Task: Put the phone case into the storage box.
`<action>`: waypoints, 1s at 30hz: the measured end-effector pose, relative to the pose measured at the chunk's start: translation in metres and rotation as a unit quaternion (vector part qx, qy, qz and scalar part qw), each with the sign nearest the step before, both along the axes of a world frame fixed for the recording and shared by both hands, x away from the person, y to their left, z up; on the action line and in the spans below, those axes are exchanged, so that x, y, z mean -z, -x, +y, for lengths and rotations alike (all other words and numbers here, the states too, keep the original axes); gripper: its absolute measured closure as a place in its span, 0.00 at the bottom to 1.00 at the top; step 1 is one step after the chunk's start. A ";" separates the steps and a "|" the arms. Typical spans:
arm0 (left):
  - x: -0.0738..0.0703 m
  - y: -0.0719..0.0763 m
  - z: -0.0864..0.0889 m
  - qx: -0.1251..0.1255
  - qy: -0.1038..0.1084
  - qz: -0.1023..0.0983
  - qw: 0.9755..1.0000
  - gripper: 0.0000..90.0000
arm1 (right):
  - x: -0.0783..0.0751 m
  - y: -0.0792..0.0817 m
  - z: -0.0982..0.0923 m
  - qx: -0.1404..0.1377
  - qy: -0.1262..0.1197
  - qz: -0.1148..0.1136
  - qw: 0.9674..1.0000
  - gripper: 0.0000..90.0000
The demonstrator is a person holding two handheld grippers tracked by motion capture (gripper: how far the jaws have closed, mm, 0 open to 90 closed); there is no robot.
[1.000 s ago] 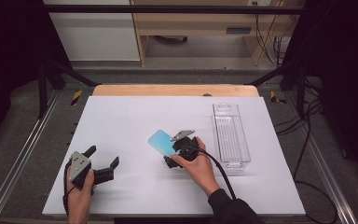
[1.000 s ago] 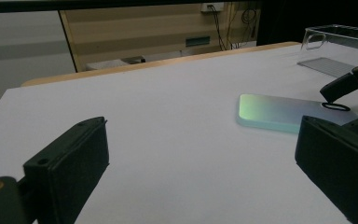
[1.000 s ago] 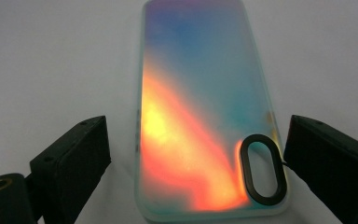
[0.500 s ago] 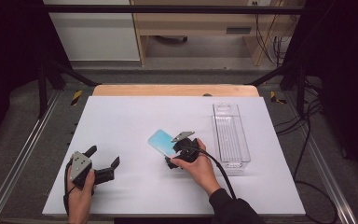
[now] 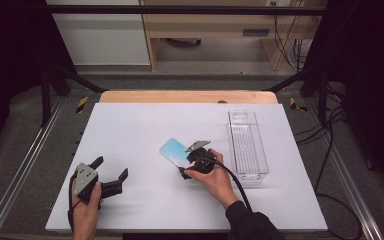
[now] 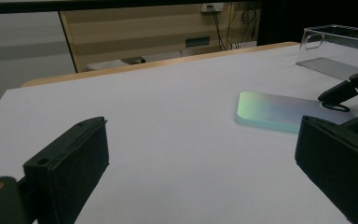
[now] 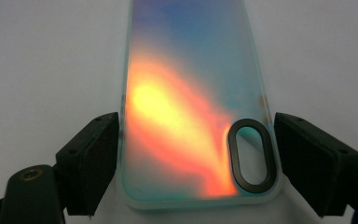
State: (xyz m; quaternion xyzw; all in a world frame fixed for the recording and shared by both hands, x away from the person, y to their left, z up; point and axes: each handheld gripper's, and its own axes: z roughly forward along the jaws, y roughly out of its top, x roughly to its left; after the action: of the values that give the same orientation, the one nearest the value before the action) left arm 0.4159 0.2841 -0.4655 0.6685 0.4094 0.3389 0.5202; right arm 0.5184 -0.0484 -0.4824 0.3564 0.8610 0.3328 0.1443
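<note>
White matte board covers the table (image 5: 130, 130), and everything sits on it with plenty of bare surface around. Toward the right side stands a clear plastic bin (image 5: 248, 145), long and narrow, lying lengthwise away from the person and seemingly empty. Just left of it, near the middle of the table, lies the iridescent phone case (image 5: 173, 150), flat, back side up, with its black-ringed camera cutout (image 7: 251, 156) at the end nearest the right gripper (image 5: 189, 161). That gripper has its jaws apart, one on each long edge of the case at the cutout end, close beside the edges but not visibly pressing them. The case looks light, thin and glossy, probably stiff with some flex; a squeeze across the two long edges near that end seems the natural hold, though the smooth rim could slip and the shell might bow if pinched hard. The left gripper (image 5: 111, 178) rests low at the near left, well apart, jaws wide and holding nothing. Nothing stands between case and bin.
</note>
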 end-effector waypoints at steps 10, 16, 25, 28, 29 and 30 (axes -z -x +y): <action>0.000 0.000 0.000 0.001 0.000 -0.002 1.000 0.03 | -0.005 0.002 0.002 -0.014 0.010 0.008 1.000 0.20; -0.001 0.001 -0.001 0.002 -0.001 -0.005 1.000 0.03 | -0.016 0.006 0.005 -0.023 0.016 0.001 1.000 0.20; -0.001 0.001 -0.005 0.007 -0.010 -0.004 1.000 0.03 | -0.037 0.015 0.017 -0.066 0.030 -0.002 0.997 0.20; -0.002 0.002 -0.007 0.011 -0.012 -0.006 1.000 0.03 | -0.046 0.015 0.021 -0.070 0.038 -0.009 0.997 0.20; -0.002 0.002 -0.008 0.012 -0.013 -0.007 1.000 0.03 | -0.049 0.014 0.021 -0.070 0.042 -0.011 0.997 0.20; -0.002 0.002 -0.009 0.013 -0.013 -0.007 1.000 0.03 | -0.052 0.013 0.021 -0.070 0.042 -0.013 0.997 0.20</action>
State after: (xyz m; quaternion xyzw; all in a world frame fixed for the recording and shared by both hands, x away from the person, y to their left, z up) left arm 0.4136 0.2755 -0.4636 0.6783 0.3923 0.3420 0.5187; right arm 0.5055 -0.0273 -0.4307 0.2848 0.8952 0.3097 0.1467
